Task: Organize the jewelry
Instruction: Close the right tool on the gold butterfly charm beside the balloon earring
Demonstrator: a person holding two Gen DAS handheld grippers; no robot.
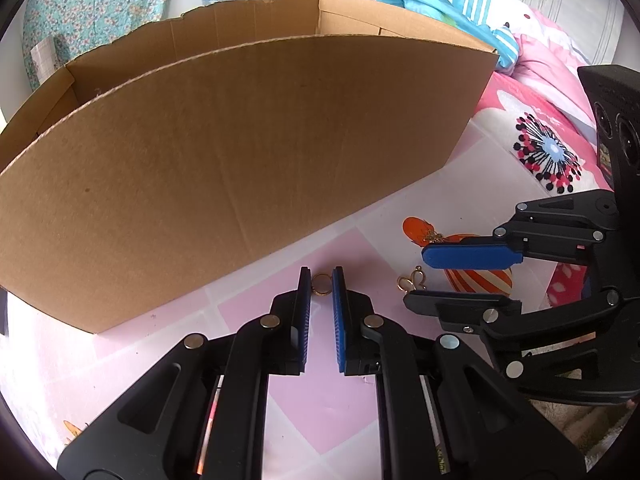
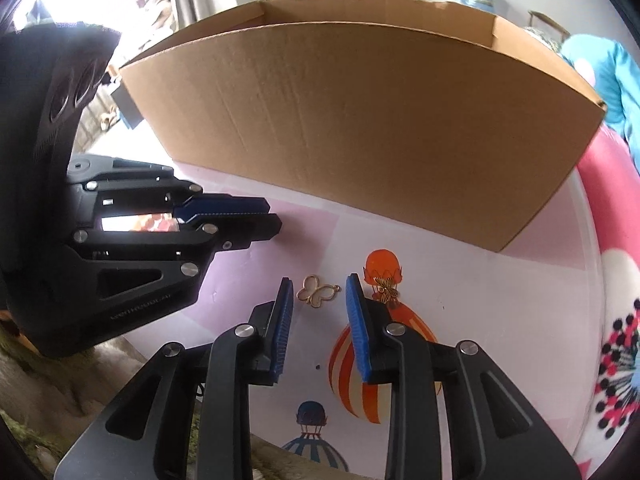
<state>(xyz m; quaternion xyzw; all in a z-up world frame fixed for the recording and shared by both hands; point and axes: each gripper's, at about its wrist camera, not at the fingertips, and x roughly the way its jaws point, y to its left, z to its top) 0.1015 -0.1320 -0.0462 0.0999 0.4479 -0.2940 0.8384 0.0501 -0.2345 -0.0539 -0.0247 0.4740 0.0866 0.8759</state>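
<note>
Left gripper (image 1: 321, 280) spread around a gold ring (image 1: 321, 284); right gripper (image 2: 318, 285) spread around a butterfly charm (image 2: 317, 291). Cardboard box (image 2: 360, 120) at twelve o'clock; no readable writing.

A surface (image 2: 460, 280) covered in a pink and white checked cloth printed with hot-air balloons is carrying a big open cardboard box (image 2: 360, 128) along its far side. Lying flat on the cloth near the box are a small gold ring (image 1: 321, 284), a gold butterfly outline pendant (image 2: 316, 291), and a darker brass-coloured charm (image 2: 386, 292) sitting on the orange balloon print, each apart from the others.
</note>
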